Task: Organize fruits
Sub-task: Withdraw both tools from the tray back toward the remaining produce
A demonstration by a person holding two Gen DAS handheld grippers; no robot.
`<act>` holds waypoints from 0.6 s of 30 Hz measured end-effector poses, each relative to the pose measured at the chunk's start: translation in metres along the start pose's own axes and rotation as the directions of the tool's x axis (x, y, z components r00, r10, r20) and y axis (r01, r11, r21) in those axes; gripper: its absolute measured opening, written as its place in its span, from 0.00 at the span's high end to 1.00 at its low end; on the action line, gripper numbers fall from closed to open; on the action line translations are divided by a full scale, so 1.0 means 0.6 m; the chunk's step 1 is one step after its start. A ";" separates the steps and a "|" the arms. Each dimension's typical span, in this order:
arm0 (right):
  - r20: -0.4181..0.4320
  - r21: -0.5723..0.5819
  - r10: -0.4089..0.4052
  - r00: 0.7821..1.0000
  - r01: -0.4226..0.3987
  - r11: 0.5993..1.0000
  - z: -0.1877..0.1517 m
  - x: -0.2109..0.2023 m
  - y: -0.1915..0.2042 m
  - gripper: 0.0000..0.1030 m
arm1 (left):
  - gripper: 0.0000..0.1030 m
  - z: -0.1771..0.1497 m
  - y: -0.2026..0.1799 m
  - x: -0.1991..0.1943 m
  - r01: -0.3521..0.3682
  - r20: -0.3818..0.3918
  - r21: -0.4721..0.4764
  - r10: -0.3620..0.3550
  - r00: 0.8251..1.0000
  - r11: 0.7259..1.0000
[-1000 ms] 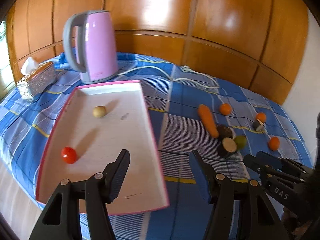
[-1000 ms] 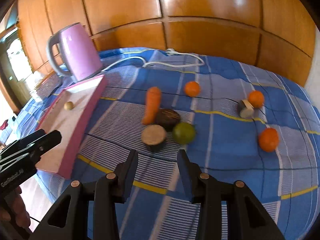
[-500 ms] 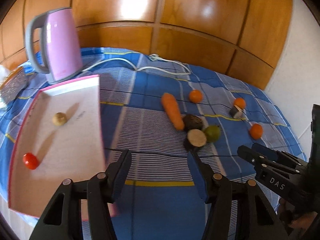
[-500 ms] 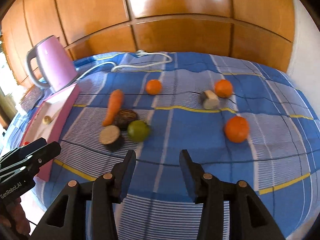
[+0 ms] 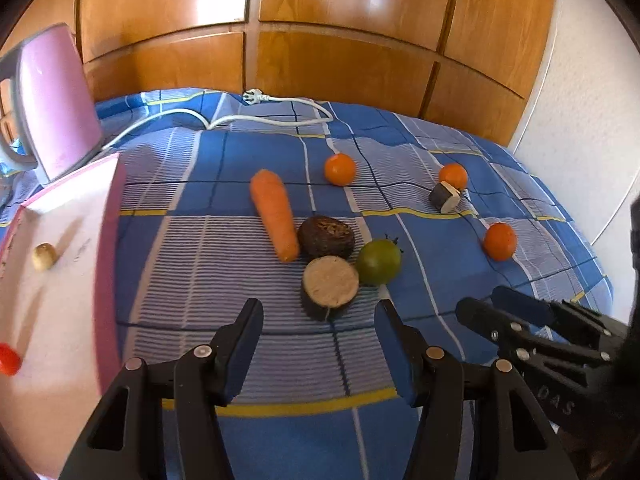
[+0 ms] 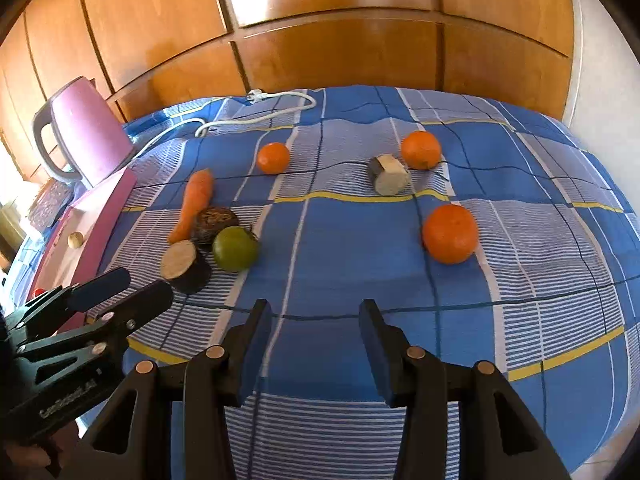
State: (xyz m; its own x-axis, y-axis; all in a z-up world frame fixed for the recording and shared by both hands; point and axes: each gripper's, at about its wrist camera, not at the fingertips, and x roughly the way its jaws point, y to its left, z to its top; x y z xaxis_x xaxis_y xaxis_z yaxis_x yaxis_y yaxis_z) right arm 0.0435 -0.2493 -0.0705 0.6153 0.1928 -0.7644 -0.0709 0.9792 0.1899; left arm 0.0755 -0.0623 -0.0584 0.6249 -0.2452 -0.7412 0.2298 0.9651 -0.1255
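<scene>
On the blue checked cloth lie a carrot, a dark round fruit, a cut dark-skinned piece with a pale face, and a green fruit, all clustered together. Three oranges and a smaller cut piece lie further right. My left gripper is open and empty, just short of the pale-faced piece. My right gripper is open and empty, above bare cloth, with the nearest orange ahead to its right. Each gripper shows in the other's view: the right gripper and the left gripper.
A pink-rimmed white tray on the left holds a small tan fruit and a red tomato. A pink kettle stands behind it, its white cord trailing across the back. Wooden panels close the far side.
My left gripper has swung right, from above the tray to the fruit cluster. My right gripper has shifted right toward the oranges and its jaws stand a little wider.
</scene>
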 end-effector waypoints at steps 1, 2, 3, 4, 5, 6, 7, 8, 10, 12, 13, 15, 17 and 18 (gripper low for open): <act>-0.003 0.002 0.000 1.000 0.000 1.000 0.001 0.002 -0.002 0.55 | 0.43 0.003 -0.001 0.006 0.001 -0.002 0.000 -0.001 1.000 1.000; -0.006 0.003 0.001 1.000 -0.001 1.000 0.001 0.004 -0.003 0.55 | 0.43 0.005 -0.003 0.011 0.002 -0.005 -0.001 -0.002 1.000 1.000; -0.009 0.003 0.002 1.000 -0.002 1.000 0.001 0.006 -0.004 0.55 | 0.43 0.008 -0.005 0.018 0.002 -0.007 0.001 -0.002 1.000 1.000; -0.011 0.000 0.001 1.000 -0.001 1.000 0.001 0.008 -0.004 0.55 | 0.43 0.011 -0.007 0.024 -0.001 -0.009 0.004 0.001 1.000 1.000; -0.014 -0.001 0.001 1.000 -0.001 1.000 0.001 0.010 -0.004 0.55 | 0.43 0.014 -0.008 0.031 -0.003 -0.015 0.007 0.003 1.000 1.000; -0.016 0.000 0.002 1.000 -0.002 1.000 0.001 0.011 -0.006 0.55 | 0.46 0.016 -0.008 0.037 -0.002 -0.018 0.006 0.002 1.000 1.000; -0.017 0.003 0.002 1.000 -0.002 1.000 0.001 0.012 -0.008 0.55 | 0.50 0.017 -0.008 0.041 0.002 -0.019 0.005 -0.002 1.000 1.000; -0.016 0.007 -0.003 1.000 0.003 1.000 0.001 0.012 -0.011 0.55 | 0.61 0.018 -0.008 0.046 0.006 -0.024 0.007 -0.006 1.000 1.000; -0.007 0.014 -0.009 1.000 0.010 1.000 0.002 0.010 -0.018 0.55 | 0.65 0.016 -0.003 0.052 0.016 -0.031 -0.004 -0.016 0.999 1.000; 0.010 0.026 -0.024 1.000 0.024 0.999 0.004 0.005 -0.028 0.55 | 0.65 0.013 -0.001 0.048 0.024 -0.020 -0.012 -0.024 1.000 1.000; 0.021 0.037 -0.035 0.999 0.035 0.999 0.004 0.003 -0.037 0.55 | 0.65 0.010 0.001 0.045 0.023 -0.014 -0.015 -0.023 1.000 1.000; 0.033 0.065 -0.062 0.998 0.059 0.996 0.005 0.001 -0.053 0.55 | 0.65 0.002 0.006 0.042 0.013 0.001 -0.027 -0.013 1.000 1.000; 0.036 0.101 -0.093 0.995 0.089 0.991 0.005 0.002 -0.074 0.55 | 0.65 -0.003 0.008 0.042 0.016 0.019 -0.030 -0.015 1.000 0.999; 0.033 0.118 -0.104 0.994 0.100 0.988 0.005 0.003 -0.083 0.54 | 0.65 -0.003 0.007 0.043 0.014 0.022 -0.030 -0.013 1.000 0.999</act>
State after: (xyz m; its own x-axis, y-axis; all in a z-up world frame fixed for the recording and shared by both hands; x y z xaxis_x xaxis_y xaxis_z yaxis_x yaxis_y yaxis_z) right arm 0.0505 -0.2977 -0.0798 0.6453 0.0873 -0.7590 0.0842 0.9793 0.1842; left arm 0.0911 -0.0642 -0.0794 0.6380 -0.2596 -0.7250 0.2157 0.9640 -0.1553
